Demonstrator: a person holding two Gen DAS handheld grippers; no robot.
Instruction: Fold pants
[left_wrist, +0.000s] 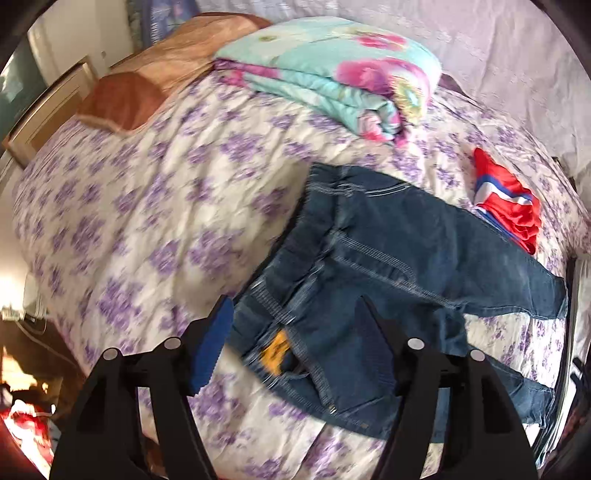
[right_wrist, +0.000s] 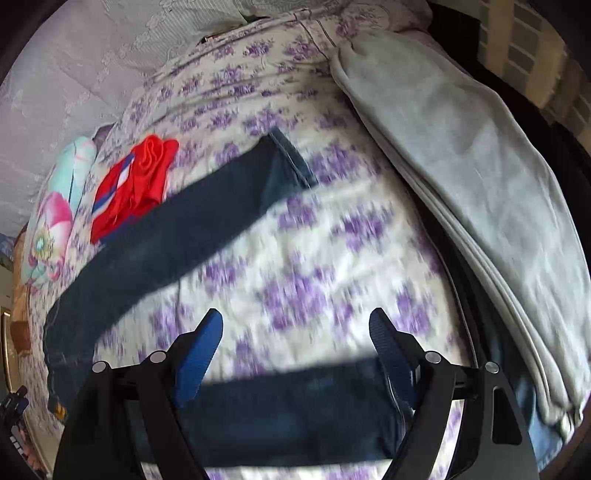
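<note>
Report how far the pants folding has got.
Done: the jeans lie spread on the floral bedspread, legs apart, no fold visible. In hand: nothing; the left gripper hovers open at the waistband, the right gripper open above one leg. Left: every fold.

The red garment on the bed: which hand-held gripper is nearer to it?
Hard to tell. The left hand-held gripper hovers over the jeans waist, the right over a leg; the red garment lies beyond both.

The left claw (left_wrist: 295, 325) has black, angular arms, each set with round silver rivets, and tapered fingers faced with ribbed blue pads (left_wrist: 212, 347). The right claw (right_wrist: 296, 334) is built the same: black struts, silver rivets, and grooved blue pads (right_wrist: 199, 354) on both fingers.
</note>
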